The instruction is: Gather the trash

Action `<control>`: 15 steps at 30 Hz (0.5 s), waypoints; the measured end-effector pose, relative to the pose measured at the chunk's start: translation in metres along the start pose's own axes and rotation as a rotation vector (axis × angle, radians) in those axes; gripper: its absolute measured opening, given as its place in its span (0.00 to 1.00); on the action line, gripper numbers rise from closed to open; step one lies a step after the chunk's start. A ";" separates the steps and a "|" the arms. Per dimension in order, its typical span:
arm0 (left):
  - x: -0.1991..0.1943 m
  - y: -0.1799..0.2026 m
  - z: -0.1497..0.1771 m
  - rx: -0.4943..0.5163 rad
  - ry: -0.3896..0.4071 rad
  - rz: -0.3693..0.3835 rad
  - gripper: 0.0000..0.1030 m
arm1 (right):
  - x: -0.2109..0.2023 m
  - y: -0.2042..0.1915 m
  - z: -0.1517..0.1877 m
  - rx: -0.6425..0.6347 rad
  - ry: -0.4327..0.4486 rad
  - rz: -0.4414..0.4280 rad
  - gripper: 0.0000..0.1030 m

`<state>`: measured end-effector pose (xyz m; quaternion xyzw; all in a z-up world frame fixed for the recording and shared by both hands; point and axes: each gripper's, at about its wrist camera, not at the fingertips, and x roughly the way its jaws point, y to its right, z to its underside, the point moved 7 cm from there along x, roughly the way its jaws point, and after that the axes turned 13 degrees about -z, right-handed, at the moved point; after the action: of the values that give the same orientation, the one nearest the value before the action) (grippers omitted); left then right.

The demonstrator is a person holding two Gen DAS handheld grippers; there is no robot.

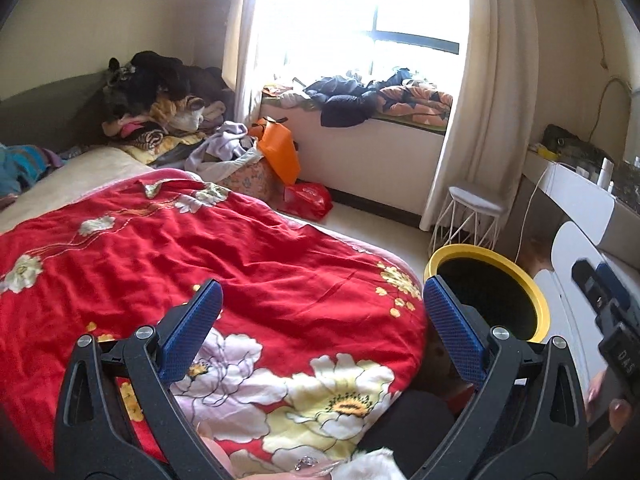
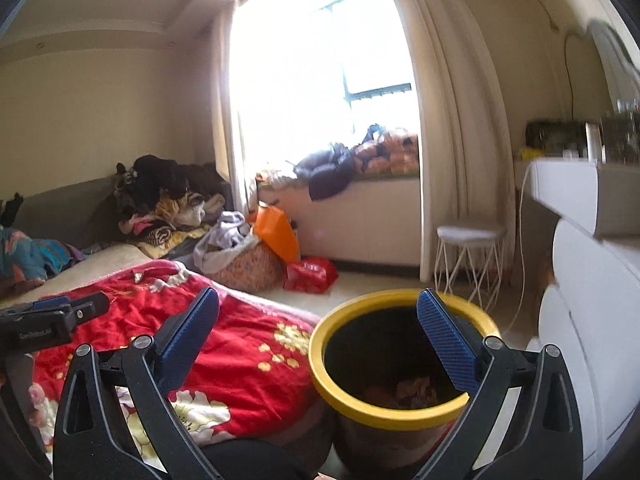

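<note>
A black trash bin with a yellow rim [image 2: 360,412] stands on the floor beside the bed; crumpled trash [image 2: 412,390] lies at its bottom. The bin also shows in the left wrist view [image 1: 540,304]. My right gripper [image 2: 320,320] is open and empty, held just above the bin's near left side. My left gripper [image 1: 320,312] is open and empty, held over the red floral quilt [image 1: 200,240] on the bed. The right gripper's body shows at the right edge of the left wrist view [image 1: 612,320]; the left one shows at the left of the right wrist view [image 2: 52,320].
Piled clothes [image 1: 160,92] lie at the bed's far end. An orange bag [image 1: 280,152] and a red bag [image 1: 308,200] sit on the floor by the window seat [image 1: 360,148]. A white wire stool [image 1: 472,216] and a white dresser [image 2: 592,280] stand to the right.
</note>
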<state>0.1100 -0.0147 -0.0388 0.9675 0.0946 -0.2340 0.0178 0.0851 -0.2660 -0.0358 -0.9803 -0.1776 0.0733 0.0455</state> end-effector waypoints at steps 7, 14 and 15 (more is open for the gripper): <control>-0.002 0.000 0.007 0.007 0.002 0.007 0.90 | 0.002 0.001 -0.001 -0.010 0.002 0.013 0.94; -0.003 0.001 0.008 0.002 -0.001 0.017 0.90 | 0.002 0.000 0.000 -0.014 0.001 0.013 0.94; -0.004 0.001 0.007 0.002 0.000 0.020 0.90 | 0.001 0.000 0.000 -0.017 0.001 0.011 0.94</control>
<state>0.1038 -0.0171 -0.0438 0.9683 0.0848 -0.2340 0.0194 0.0865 -0.2653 -0.0358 -0.9816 -0.1730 0.0717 0.0371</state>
